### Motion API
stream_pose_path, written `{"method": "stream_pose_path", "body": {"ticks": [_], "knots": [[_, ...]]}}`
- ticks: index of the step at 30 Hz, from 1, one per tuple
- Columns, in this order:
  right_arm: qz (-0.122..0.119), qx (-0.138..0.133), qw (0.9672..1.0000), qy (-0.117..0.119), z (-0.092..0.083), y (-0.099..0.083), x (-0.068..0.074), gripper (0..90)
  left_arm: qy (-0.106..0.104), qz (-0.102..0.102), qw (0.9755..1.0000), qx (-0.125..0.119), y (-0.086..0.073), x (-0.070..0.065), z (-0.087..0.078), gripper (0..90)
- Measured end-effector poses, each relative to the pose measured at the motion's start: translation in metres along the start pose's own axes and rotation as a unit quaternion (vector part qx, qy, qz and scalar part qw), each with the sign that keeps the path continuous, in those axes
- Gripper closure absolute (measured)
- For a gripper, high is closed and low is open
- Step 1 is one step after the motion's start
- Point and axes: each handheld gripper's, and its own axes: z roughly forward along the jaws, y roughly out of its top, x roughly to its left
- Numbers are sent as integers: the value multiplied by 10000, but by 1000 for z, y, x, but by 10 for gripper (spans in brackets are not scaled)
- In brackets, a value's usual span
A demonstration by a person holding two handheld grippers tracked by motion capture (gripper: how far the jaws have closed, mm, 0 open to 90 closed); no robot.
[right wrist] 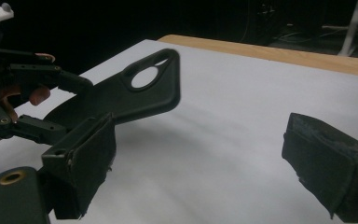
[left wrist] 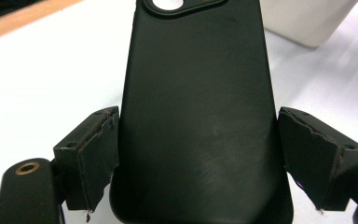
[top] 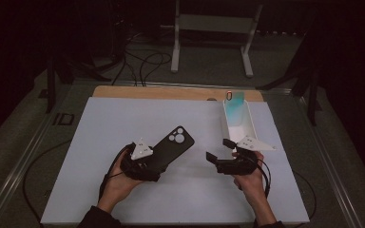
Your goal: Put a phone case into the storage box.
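Progress looks early from the high view: your left gripper (top: 158, 159) has the black phone case (top: 171, 145) clamped and lifted off the white mat (top: 104, 142), while the phone (top: 234, 105) sits in the white tray (top: 252, 127) at the far right, and your right gripper (top: 217, 151) hangs empty between them, so fitting appears undone. Left gripper view confirms the pads (left wrist: 95, 156) press both long edges of the case (left wrist: 200, 116); its top is cut off. Right gripper view shows your jaws wide apart on nothing, the case (right wrist: 126, 95) well beyond them; its inside is hidden.
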Motion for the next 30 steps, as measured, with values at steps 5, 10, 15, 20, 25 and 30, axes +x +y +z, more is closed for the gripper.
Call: {"method": "stream_pose_path", "body": {"ticks": [5, 10, 15, 20, 25, 30], "knots": [[-18, 200, 9998, 50, 10, 9, 7, 102, -37, 11, 9998, -213, 9, -2, -3, 166], [10, 241, 9994, 255, 20, 17, 16, 105, -129, 72, 9992, -360, 14, -8, -6, 165], [226, 318, 9976, 580, 31, 25, 21, 110, -274, 130, 9982, -516, 19, -12, -7, 164], [363, 361, 9953, 824, 39, 31, 27, 157, -334, 154, 9972, -651, 22, -15, -8, 164], [608, 454, 9910, 1102, 45, 33, 28, 291, -386, 138, 9968, -680, 23, -18, -6, 163], [778, 437, 9888, 1195, 48, 36, 31, 445, -386, 151, 9970, -659, 24, -20, -3, 163]]}}
